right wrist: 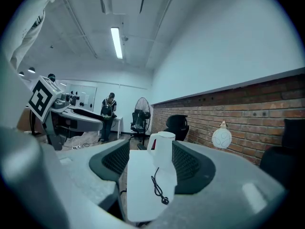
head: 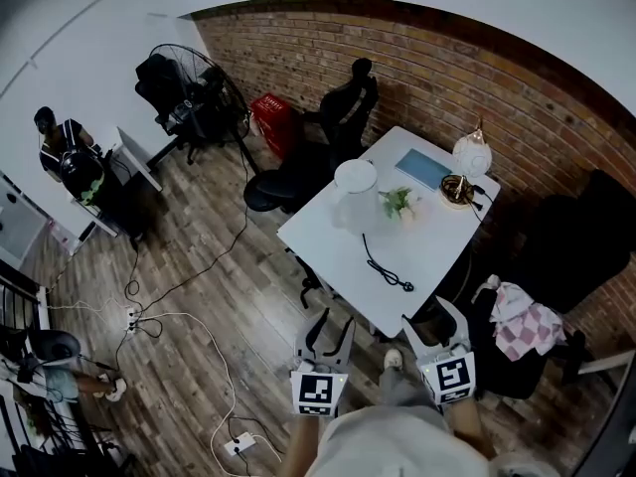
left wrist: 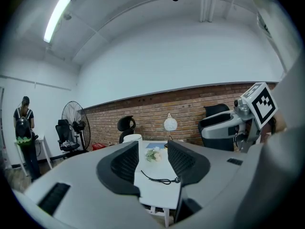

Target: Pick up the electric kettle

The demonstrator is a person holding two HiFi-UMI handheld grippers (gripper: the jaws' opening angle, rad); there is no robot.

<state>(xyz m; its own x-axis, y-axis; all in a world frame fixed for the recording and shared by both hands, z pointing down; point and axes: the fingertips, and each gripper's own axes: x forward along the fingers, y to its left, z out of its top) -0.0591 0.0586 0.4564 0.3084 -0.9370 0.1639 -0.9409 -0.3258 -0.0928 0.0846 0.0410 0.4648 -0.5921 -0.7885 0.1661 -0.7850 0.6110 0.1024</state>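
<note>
Room: red brick wall (head: 447, 78), wood-plank floor (head: 199, 306) | surface: white rectangular table (head: 422, 251), loose black cable (head: 383, 266) | white electric kettle (head: 355, 192) near its far-left edge | my left gripper (head: 331, 321), right gripper (head: 432, 316): jaws parted, empty, short of the table.

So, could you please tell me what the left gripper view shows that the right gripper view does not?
Only the left gripper view shows the flowers, the blue mat and the right gripper. Only the right gripper view shows the left gripper. Both show the white kettle, the black cord, the table, the fan and the globe lamp.
</note>
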